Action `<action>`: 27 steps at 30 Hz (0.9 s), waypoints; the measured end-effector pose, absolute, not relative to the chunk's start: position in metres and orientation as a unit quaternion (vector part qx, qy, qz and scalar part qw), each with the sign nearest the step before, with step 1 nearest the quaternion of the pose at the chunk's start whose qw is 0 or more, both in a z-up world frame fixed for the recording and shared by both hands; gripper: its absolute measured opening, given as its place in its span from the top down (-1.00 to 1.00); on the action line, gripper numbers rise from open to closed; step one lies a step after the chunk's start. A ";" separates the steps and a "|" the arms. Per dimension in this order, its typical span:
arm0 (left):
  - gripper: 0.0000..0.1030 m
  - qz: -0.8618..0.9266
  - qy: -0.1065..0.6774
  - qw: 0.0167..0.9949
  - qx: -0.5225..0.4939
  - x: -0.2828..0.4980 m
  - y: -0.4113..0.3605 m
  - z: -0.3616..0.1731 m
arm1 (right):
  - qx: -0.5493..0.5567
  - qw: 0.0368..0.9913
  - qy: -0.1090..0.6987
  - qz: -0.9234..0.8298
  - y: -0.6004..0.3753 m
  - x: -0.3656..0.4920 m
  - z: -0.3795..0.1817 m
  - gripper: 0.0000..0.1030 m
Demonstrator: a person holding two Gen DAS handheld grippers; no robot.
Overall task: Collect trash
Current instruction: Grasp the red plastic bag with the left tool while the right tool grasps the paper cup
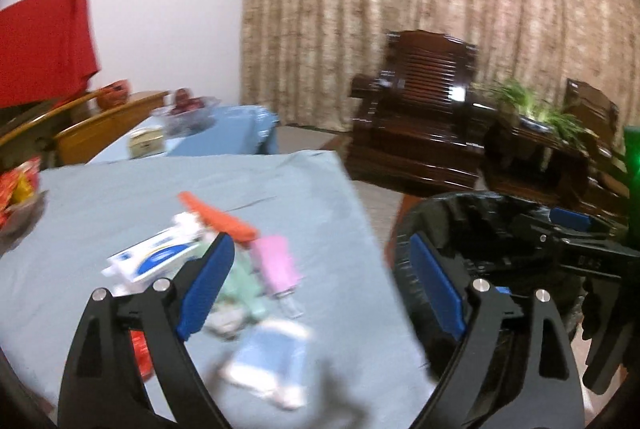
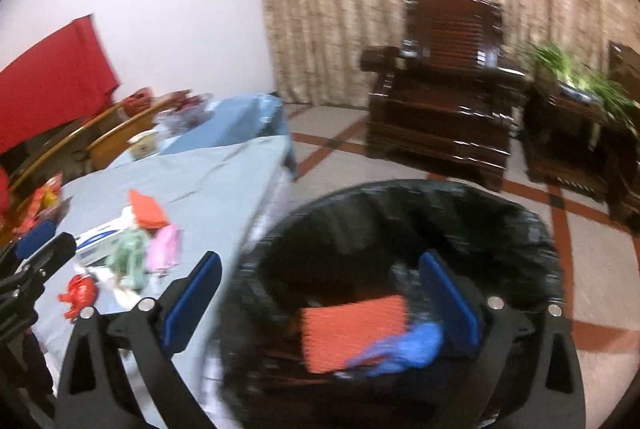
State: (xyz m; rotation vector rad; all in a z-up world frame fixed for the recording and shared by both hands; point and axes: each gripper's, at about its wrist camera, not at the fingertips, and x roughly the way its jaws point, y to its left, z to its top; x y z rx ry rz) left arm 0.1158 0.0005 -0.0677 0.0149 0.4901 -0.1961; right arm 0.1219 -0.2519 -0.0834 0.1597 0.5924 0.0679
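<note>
My left gripper (image 1: pixel 320 245) stands open with nothing between its jaws, over the right edge of the blue-clothed table (image 1: pixel 120 197). Under it lies a pile of trash: an orange wrapper (image 1: pixel 218 217), a white-and-blue tube (image 1: pixel 152 257), a pink piece (image 1: pixel 276 263), a mint-green piece (image 1: pixel 240 289) and a blurred pale-blue packet (image 1: pixel 272 361). My right gripper (image 2: pixel 320 263) is open and empty above the black-lined bin (image 2: pixel 520 225). In the bin lie an orange-red packet (image 2: pixel 352 333) and a crumpled blue piece (image 2: pixel 404 349). A red crumpled wrapper (image 2: pixel 80 295) sits on the table.
The bin (image 1: pixel 480 205) stands on the tiled floor just right of the table. Behind it are a dark wooden armchair (image 2: pixel 444 89) and a side table with a plant (image 2: pixel 580 81). A snack bowl (image 1: pixel 20 197), a small box (image 1: pixel 146 143) and a fruit bowl (image 1: pixel 188 109) sit at the left.
</note>
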 end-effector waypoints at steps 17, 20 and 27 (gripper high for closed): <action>-0.67 0.045 0.285 0.957 -0.021 0.088 0.138 -0.099 | 0.024 0.927 0.332 0.175 -0.090 0.133 -0.124 -0.88; -0.67 0.055 0.294 0.954 -0.024 0.089 0.144 -0.108 | 0.007 0.919 0.345 0.193 -0.074 0.133 -0.137 -0.88; -0.67 0.067 0.309 0.948 -0.024 0.095 0.154 -0.126 | -0.026 0.907 0.365 0.210 -0.049 0.135 -0.160 -0.88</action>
